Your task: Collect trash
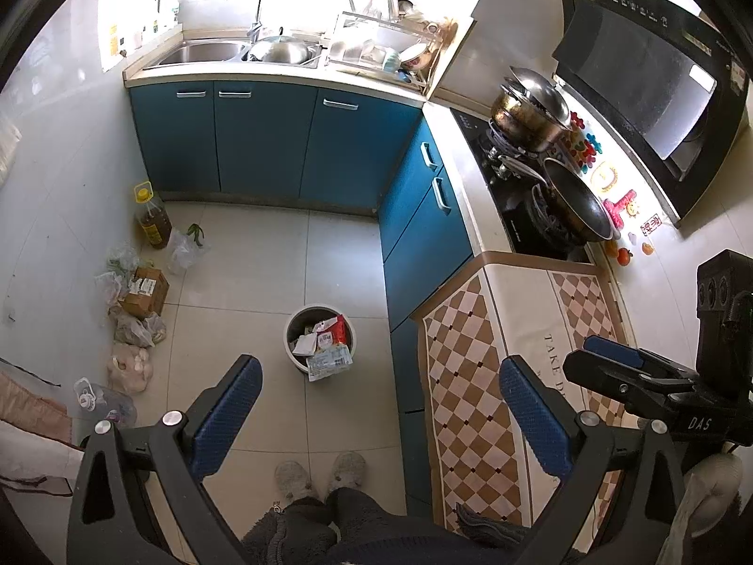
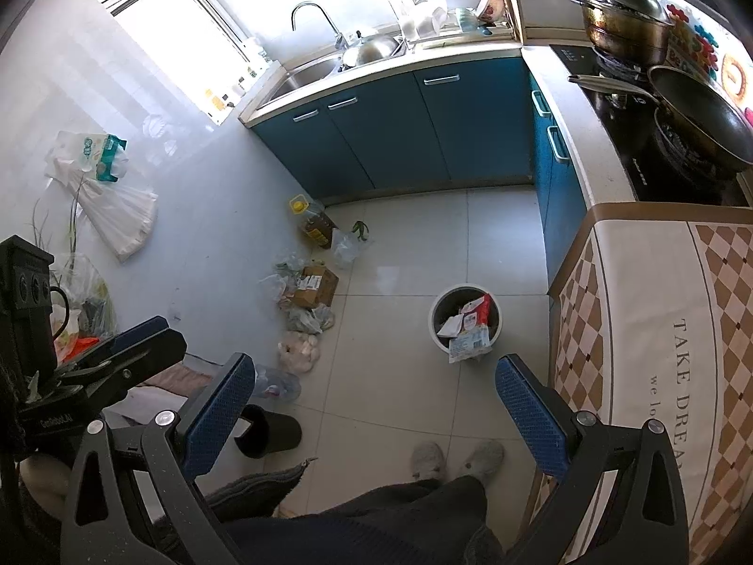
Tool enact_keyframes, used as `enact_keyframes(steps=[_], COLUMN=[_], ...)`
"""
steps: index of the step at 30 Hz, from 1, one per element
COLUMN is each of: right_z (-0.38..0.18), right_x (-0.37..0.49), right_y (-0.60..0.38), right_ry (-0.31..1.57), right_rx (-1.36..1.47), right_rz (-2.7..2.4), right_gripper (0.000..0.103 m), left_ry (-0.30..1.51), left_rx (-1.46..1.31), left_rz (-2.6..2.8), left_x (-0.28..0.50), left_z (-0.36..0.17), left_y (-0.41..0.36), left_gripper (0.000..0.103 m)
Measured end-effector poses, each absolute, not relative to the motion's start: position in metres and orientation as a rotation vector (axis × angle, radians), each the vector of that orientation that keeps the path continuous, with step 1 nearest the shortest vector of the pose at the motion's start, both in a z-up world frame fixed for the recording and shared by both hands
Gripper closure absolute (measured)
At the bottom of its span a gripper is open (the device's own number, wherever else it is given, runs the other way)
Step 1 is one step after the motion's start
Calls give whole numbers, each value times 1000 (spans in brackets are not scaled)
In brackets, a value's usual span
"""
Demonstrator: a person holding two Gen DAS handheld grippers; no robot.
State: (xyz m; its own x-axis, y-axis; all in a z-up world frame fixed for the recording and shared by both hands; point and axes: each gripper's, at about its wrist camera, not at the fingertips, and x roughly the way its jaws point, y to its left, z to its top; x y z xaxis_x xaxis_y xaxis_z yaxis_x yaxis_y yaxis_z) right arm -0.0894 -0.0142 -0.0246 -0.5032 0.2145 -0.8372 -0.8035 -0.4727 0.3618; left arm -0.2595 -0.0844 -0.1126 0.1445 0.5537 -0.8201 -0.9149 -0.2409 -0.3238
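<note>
A round white trash bin [image 1: 295, 357] stands on the tiled floor, full of wrappers; a pale blue packet [image 1: 329, 361] hangs over its near rim. It also shows in the right wrist view [image 2: 435, 332]. My left gripper [image 1: 376, 405] is open and empty, held high above the floor near the bin. My right gripper [image 2: 372, 400] is open and empty, also high above the floor. Each gripper shows at the edge of the other's view: the right one in the left wrist view [image 1: 612, 362], the left one in the right wrist view [image 2: 141, 343].
Blue cabinets [image 1: 263, 141] with a sink run along the back. A stove with pans [image 1: 541, 165] and a checkered cloth counter [image 1: 494, 353] are on the right. Bags, a cardboard box [image 1: 146, 289], an oil bottle [image 1: 153, 219] and a plastic bottle [image 1: 101, 400] line the left wall. A black cup [image 2: 268, 431] lies on the floor. The person's slippers [image 1: 320, 473] are below.
</note>
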Motion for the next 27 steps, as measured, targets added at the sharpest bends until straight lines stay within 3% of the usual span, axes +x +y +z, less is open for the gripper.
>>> enact_keyframes(steps=[27], right_z=[-24], right_x=[-93], right_y=[-14], right_ry=[1032], right_rx=[-983], right_rz=[2025], right_gripper=[0], left_ry=[434], left_rx=[-1115], left_rz=[1465], left_x=[-257], left_z=[-111], left_y=[-85], left_gripper=[0])
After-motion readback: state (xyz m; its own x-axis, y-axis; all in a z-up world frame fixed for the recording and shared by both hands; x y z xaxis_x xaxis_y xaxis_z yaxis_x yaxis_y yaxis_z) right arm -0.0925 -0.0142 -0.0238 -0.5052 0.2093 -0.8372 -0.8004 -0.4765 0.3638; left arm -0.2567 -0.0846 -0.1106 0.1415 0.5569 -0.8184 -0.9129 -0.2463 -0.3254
